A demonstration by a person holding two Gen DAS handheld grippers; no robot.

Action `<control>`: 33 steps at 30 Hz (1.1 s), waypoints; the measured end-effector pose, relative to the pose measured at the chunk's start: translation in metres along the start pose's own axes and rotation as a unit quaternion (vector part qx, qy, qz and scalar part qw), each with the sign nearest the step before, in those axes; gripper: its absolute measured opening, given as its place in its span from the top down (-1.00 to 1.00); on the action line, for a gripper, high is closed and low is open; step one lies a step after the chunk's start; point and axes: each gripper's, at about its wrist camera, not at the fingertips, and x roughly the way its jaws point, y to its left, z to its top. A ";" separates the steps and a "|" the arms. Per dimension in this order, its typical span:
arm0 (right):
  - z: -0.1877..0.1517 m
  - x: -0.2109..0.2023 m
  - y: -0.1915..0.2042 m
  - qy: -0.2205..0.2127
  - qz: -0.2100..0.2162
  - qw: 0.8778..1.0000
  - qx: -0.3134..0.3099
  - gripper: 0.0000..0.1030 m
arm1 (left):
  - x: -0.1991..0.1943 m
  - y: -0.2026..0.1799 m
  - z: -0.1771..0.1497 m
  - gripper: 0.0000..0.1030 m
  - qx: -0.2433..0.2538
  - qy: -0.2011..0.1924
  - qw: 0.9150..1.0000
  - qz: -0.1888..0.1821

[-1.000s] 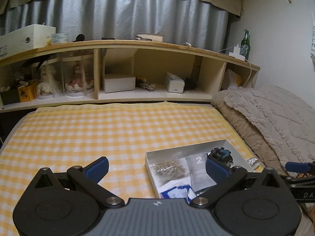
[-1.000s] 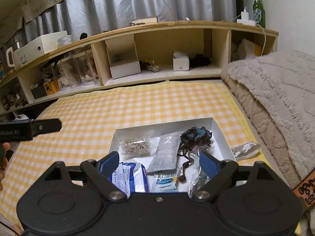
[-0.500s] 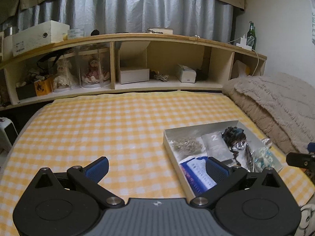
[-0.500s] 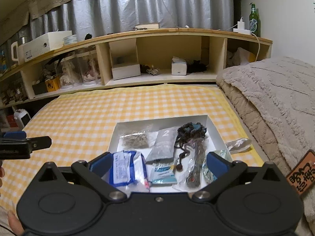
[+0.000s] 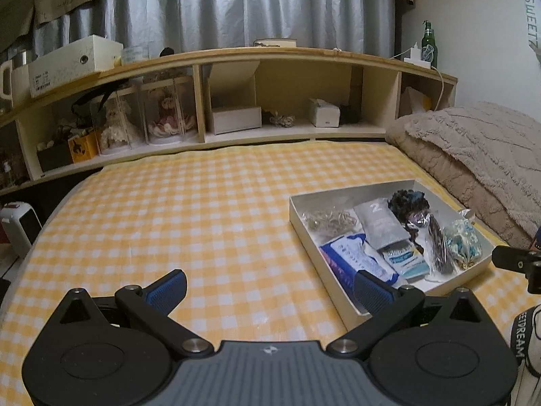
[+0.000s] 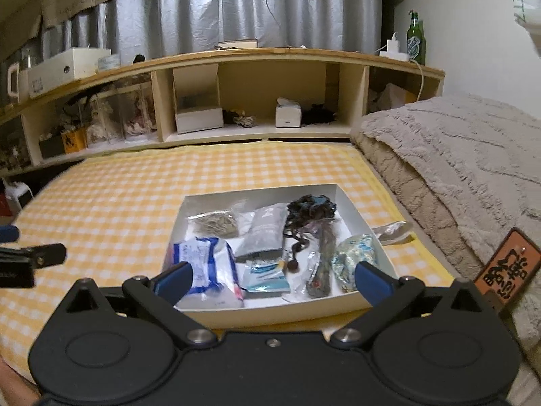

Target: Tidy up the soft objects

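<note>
A shallow white box (image 6: 351,209) (image 5: 297,216) lies on the yellow checked bedspread. It holds several soft packets: a blue-and-white tissue pack (image 6: 206,264) (image 5: 351,257), a grey pouch marked 2 (image 6: 265,233) (image 5: 382,223), a bag of rubber bands (image 6: 214,223), a dark knitted piece (image 6: 312,208) (image 5: 407,201) and a blue patterned pouch (image 6: 355,257) (image 5: 463,243). My right gripper (image 6: 272,280) is open and empty, just in front of the box. My left gripper (image 5: 270,291) is open and empty, left of the box's near corner.
A clear plastic wrapper (image 6: 394,231) lies on the bedspread right of the box. A folded beige blanket (image 6: 456,155) is piled along the right. A wooden shelf unit (image 5: 270,108) with boxes and dolls runs across the head of the bed. A small white heater (image 5: 18,226) stands at left.
Both grippers have drawn back and risen from the box, so the whole box now shows. The left gripper has also shifted left. Both stayed open and empty.
</note>
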 end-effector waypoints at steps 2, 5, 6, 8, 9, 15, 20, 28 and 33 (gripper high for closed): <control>-0.005 0.002 0.000 0.000 -0.001 1.000 0.000 -1.00 | 0.000 0.002 -0.004 -1.00 -0.005 0.003 1.000 -0.001; -0.009 0.002 -0.005 -0.005 -0.001 1.000 0.015 -1.00 | 0.001 0.004 -0.010 -1.00 -0.010 0.006 1.000 -0.003; -0.010 0.002 -0.006 -0.007 -0.001 1.000 0.020 -1.00 | 0.001 0.004 -0.012 -1.00 -0.012 0.006 1.000 -0.004; -0.012 0.002 -0.008 -0.009 0.000 1.000 0.027 -1.00 | 0.002 0.004 -0.015 -1.00 -0.016 0.008 1.000 -0.008; -0.013 0.002 -0.008 -0.010 0.001 1.000 0.028 -1.00 | 0.003 0.004 -0.016 -1.00 -0.018 0.008 1.000 -0.011; -0.015 0.004 -0.004 -0.008 -0.001 1.000 0.020 -1.00 | 0.006 0.004 -0.020 -1.00 -0.029 0.011 0.999 -0.024; -0.015 0.005 -0.001 -0.005 -0.003 1.000 0.012 -1.00 | 0.006 0.003 -0.022 -1.00 -0.027 0.010 0.999 -0.026; -0.015 0.005 -0.001 -0.004 -0.004 1.000 0.012 -0.99 | 0.006 0.003 -0.023 -1.00 -0.028 0.009 0.999 -0.025; -0.015 0.006 -0.001 -0.004 -0.004 1.000 0.012 -0.99 | 0.005 0.003 -0.022 -1.00 -0.029 0.008 0.999 -0.024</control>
